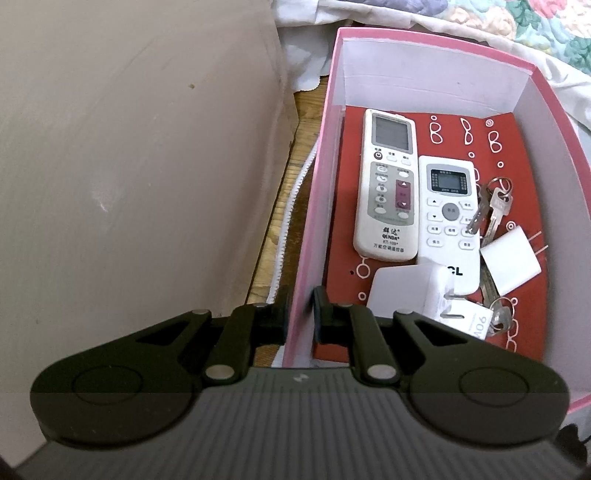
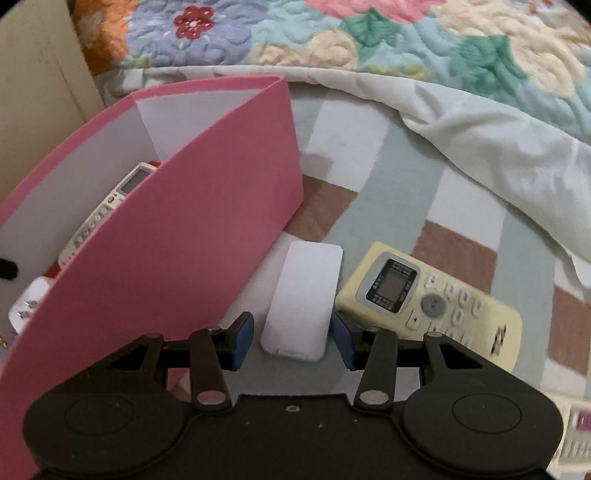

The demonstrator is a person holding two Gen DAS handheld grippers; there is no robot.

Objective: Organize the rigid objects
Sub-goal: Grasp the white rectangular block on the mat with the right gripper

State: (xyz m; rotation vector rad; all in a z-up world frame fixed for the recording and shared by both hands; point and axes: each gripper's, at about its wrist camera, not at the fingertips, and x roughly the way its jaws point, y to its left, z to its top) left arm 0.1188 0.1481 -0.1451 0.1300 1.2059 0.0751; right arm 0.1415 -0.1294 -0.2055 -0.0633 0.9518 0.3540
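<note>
A pink box (image 1: 317, 192) with a red floor holds two white remotes (image 1: 388, 184) (image 1: 448, 221), keys (image 1: 495, 206) and two white plug adapters (image 1: 410, 291) (image 1: 511, 262). My left gripper (image 1: 301, 314) is shut on the box's left wall, one finger outside and one inside. In the right wrist view the same pink box (image 2: 184, 229) stands at the left. My right gripper (image 2: 293, 341) is open around a white rectangular block (image 2: 304, 302) lying on the bed; the pads do not touch it. A yellowed remote (image 2: 428, 306) lies just to its right.
A beige panel (image 1: 129, 184) rises left of the box, with a wooden edge (image 1: 291, 177) between. A striped sheet (image 2: 406, 192), a white cover (image 2: 498, 147) and a floral quilt (image 2: 332, 33) lie behind. Another remote's corner (image 2: 576, 432) shows at the lower right.
</note>
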